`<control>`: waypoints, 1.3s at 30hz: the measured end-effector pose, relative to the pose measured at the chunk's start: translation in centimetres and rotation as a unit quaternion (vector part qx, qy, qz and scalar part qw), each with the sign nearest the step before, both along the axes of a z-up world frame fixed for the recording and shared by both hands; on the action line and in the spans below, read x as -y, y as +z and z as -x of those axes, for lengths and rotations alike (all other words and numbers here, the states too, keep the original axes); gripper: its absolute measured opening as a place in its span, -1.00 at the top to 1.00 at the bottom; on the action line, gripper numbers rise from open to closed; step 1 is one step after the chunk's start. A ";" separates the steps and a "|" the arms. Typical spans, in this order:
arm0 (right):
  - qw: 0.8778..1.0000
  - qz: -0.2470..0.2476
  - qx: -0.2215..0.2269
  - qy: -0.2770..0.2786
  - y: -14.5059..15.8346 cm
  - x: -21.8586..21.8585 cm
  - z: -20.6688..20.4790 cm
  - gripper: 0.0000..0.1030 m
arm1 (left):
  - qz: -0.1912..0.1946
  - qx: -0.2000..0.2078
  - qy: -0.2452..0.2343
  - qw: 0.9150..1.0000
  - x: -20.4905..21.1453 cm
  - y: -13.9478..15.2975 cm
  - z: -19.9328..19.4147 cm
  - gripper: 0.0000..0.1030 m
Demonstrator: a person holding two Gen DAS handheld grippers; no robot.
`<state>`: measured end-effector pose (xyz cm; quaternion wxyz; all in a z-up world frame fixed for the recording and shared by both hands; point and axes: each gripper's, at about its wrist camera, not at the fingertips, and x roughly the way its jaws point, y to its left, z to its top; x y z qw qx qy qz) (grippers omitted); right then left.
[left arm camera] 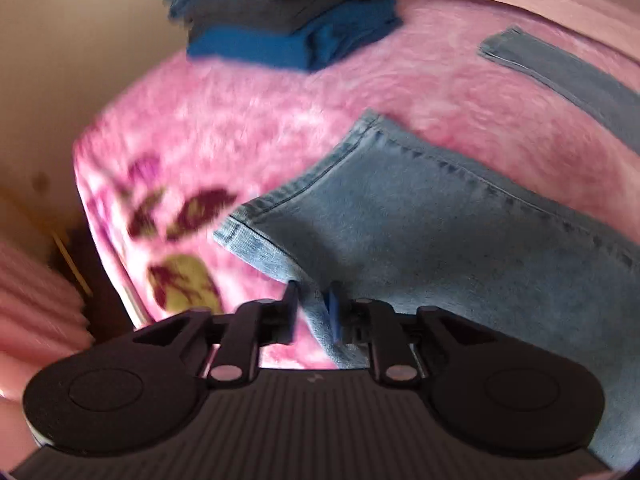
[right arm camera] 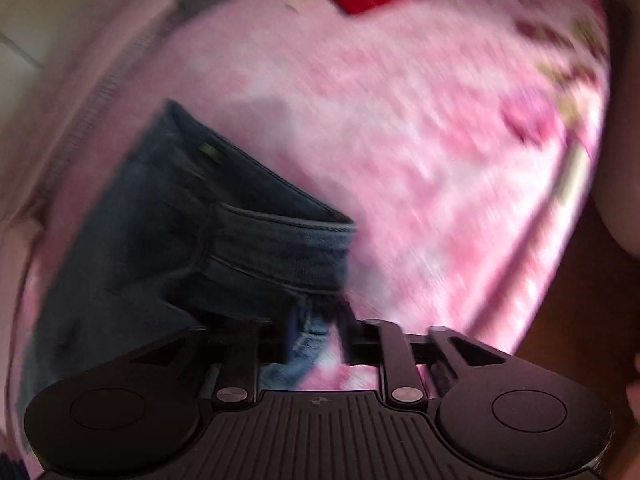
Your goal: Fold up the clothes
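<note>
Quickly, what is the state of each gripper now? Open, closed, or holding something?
Left gripper: closed on the hem edge of the light blue jeans.
Right gripper: denim of the dark waistband end sits between its fingers; grip cannot be told, blurred.

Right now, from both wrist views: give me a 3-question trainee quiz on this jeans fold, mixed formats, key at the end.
1. True or false: the jeans lie on a pink blanket.
2. Multiple choice: what sits between the fingers of the left gripper? A) a red cloth B) the hem edge of a light denim leg C) nothing
3. Short answer: which end of the jeans is in front of the right gripper?

Key
1. True.
2. B.
3. The dark waistband end; a fold of denim lies between the fingers, though blur hides whether they pinch it.
</note>
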<state>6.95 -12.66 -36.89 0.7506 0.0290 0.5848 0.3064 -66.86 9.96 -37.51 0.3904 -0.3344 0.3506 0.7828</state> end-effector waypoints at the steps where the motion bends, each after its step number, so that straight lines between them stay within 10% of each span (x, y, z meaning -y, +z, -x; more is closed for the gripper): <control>1: 1.000 0.002 0.001 -0.003 0.3 -0.1 0.1 0.24 | -0.001 -0.009 0.000 1.000 0.0 0.5 -0.5 0.51; 8: 0.991 0.048 0.100 0.071 5.0 -1.2 2.7 0.12 | -0.017 -0.001 -0.110 0.994 -1.8 5.0 -7.1 0.54; 19: 0.975 -0.029 0.112 0.191 6.1 -10.2 0.7 0.14 | -0.015 0.169 -0.274 0.947 -6.4 5.7 -25.6 0.55; 36: 0.910 -0.101 -0.091 0.392 -3.9 -25.8 -14.0 0.36 | -0.003 0.207 -0.190 0.960 -2.0 4.4 -41.1 0.55; 39: 0.903 -0.107 -0.101 0.403 -4.1 -26.8 -14.1 0.93 | -0.005 0.201 -0.176 0.964 -2.0 4.9 -41.4 0.55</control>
